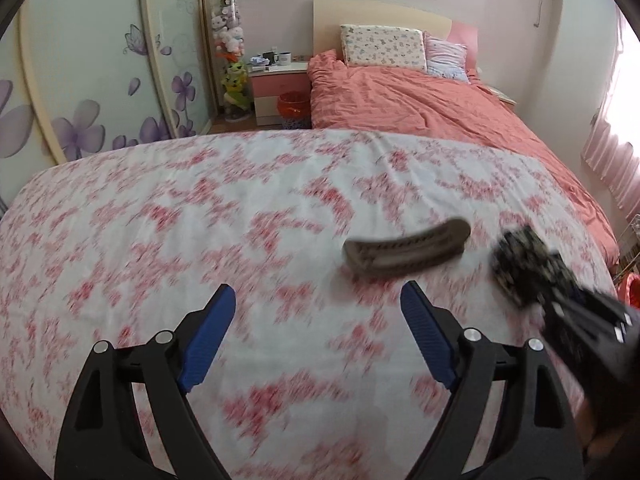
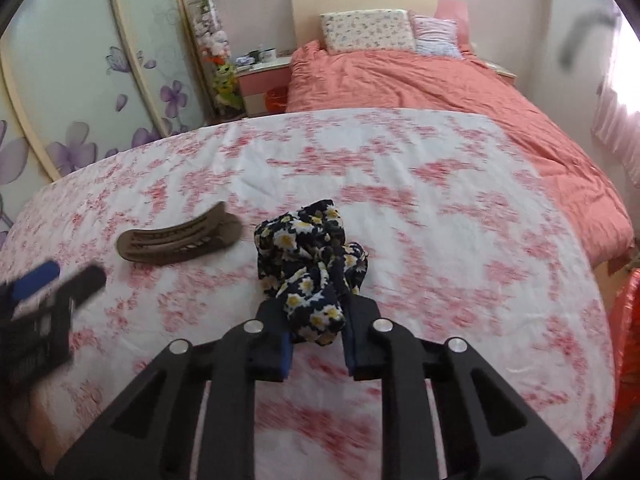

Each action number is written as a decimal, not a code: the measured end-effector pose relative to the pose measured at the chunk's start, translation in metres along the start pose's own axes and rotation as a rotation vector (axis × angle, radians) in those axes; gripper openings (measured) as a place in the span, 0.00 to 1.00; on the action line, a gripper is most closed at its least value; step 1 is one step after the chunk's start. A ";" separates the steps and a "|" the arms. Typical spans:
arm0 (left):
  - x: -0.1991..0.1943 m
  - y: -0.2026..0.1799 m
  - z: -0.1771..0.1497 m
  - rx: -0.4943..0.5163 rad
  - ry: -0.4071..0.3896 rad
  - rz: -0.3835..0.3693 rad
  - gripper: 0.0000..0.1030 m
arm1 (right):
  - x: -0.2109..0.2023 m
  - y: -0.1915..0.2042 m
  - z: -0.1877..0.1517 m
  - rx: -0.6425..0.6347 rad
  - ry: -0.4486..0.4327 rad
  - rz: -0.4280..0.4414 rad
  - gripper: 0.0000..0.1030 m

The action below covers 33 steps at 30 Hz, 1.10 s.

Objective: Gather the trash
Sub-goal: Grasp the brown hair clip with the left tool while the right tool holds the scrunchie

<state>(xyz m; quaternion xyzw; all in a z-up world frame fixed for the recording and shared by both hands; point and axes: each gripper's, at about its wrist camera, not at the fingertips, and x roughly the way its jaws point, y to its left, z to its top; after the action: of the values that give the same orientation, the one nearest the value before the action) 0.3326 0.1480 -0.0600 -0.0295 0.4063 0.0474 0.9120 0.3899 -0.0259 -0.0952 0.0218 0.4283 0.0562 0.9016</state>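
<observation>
Two items concern the coming move: a brown hair clip [image 1: 407, 249] lying on the floral bedsheet [image 1: 200, 208], and a dark daisy-print scrunchie [image 2: 312, 264] to its right. The right gripper [image 2: 316, 342] is pinching the scrunchie; its blue pads are drawn in against the near end of the fabric, and most of the bundle projects beyond the fingertips. No earlier view is supplied, so only the present grip is stated. The left gripper [image 1: 318, 312] is spread wide with nothing between its fingers.

Key relation: the hair clip lies just beyond the left gripper's fingertips and right of its centre line, nearer the right-hand finger. Its long axis runs roughly left to right with a slight curve, across the direction of approach. The left gripper is judged nearer and free, so it suits this pickup. The jaws would need to straddle the clip's narrow width, which probably calls for a shift right and forward.
</observation>
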 end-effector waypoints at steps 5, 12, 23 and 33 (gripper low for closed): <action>0.015 -0.004 0.024 0.005 -0.015 0.071 0.82 | -0.007 -0.025 -0.007 0.022 -0.001 -0.023 0.19; 0.046 0.000 0.036 0.034 0.081 0.129 0.75 | -0.010 -0.031 -0.011 0.022 -0.001 -0.022 0.19; 0.019 -0.004 0.003 0.077 0.126 0.025 0.65 | -0.020 -0.037 -0.020 0.018 -0.004 -0.028 0.19; 0.019 -0.036 0.014 0.054 0.057 -0.038 0.69 | -0.023 -0.042 -0.026 0.013 -0.009 -0.043 0.19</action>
<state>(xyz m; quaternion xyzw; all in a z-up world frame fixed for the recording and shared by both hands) 0.3597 0.1143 -0.0638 -0.0138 0.4326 0.0181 0.9013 0.3594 -0.0706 -0.0976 0.0186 0.4252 0.0339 0.9043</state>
